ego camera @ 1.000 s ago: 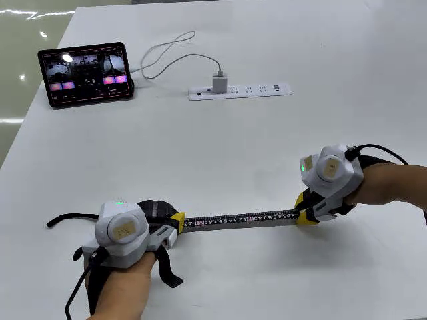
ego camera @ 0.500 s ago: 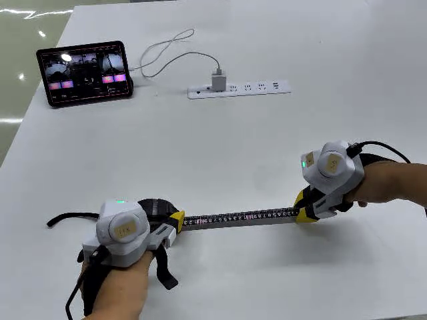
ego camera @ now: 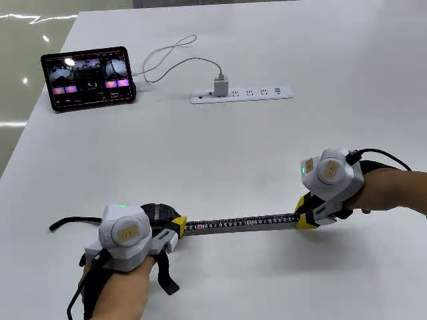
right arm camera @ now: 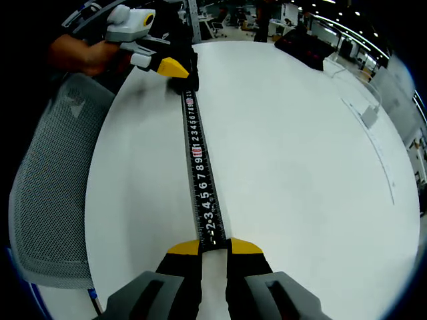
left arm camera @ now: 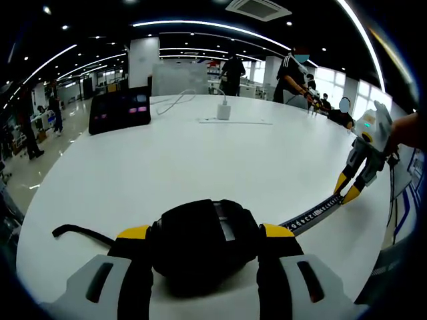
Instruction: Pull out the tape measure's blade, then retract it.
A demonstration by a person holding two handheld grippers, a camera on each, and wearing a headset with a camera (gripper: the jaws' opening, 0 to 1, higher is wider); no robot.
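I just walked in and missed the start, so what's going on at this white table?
A person holds a gripper in each hand. The left gripper clamps the black tape measure case on the white table. The right gripper pinches the end of the blade, which lies drawn out flat between them. It has not been retracted yet. A tablet and a power strip sit farther back.

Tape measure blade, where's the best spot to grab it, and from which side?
Take the blade at its free tip, coming in end-on, from the side away from the case. It is a thin flat strip stretched low over the table, so the tip probably gives the surest purchase; the right gripper is shut there.
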